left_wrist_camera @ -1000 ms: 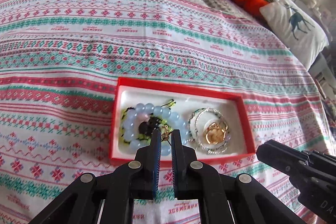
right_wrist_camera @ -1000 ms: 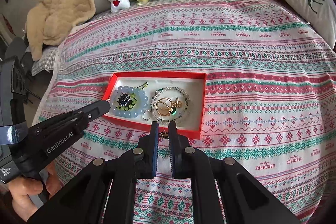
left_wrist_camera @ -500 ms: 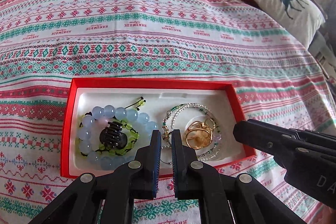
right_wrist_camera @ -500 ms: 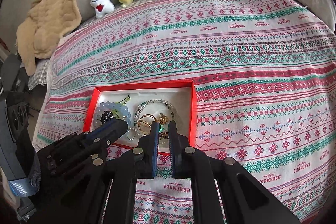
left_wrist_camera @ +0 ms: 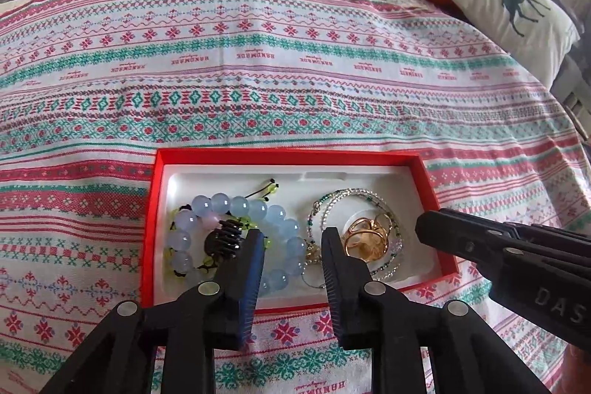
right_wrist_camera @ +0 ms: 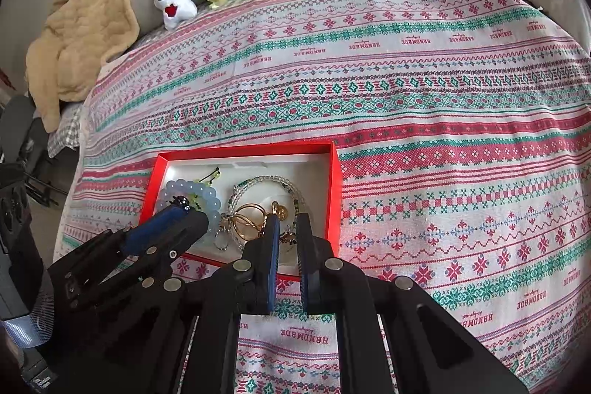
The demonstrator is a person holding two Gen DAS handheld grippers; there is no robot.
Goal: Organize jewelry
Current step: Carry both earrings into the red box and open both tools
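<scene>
Your spread left gripper (left_wrist_camera: 291, 242) straddles the pale blue bead bracelet (left_wrist_camera: 236, 239).
It lies just ahead in the red tray (left_wrist_camera: 288, 156); the right gripper (right_wrist_camera: 287, 228) is nearly pressed together, holding nothing.

"HANDMADE" on bedspread (right_wrist_camera: 406, 69); "DAS" on right gripper (left_wrist_camera: 424, 228)

bracelet (left_wrist_camera: 236, 235) left in box (left_wrist_camera: 291, 156), rings (left_wrist_camera: 367, 239) right

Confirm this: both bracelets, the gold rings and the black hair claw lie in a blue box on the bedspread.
Wrong in one respect: the box is red, not blue, as the left wrist view shows. The blue bead bracelet, thin beaded bracelet, gold rings and black hair claw do lie in it.
</scene>
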